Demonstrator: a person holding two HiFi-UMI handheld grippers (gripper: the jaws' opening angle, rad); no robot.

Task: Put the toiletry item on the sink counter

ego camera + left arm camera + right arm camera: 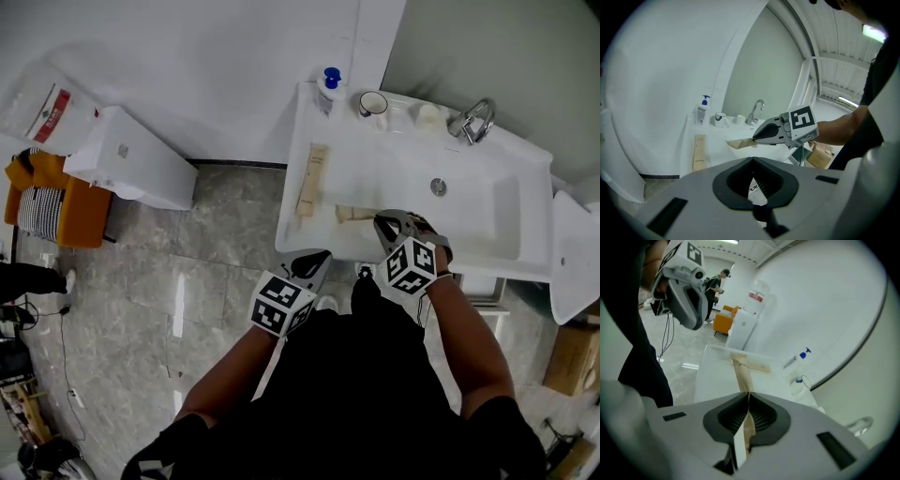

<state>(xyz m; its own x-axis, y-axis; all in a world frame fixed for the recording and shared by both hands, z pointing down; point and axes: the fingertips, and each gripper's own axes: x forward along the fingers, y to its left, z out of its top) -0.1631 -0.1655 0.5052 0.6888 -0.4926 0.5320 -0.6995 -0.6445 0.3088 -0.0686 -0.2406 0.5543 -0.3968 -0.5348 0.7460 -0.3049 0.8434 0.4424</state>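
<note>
Tan paper toiletry packet (pixel 356 214), pinched at one end by the right gripper (pixel 748 394), hung over the sink counter's (pixel 361 155) front; only the left gripper view showed the left gripper's (pixel 752 160) jaws together, empty, before the counter's edge.
</note>
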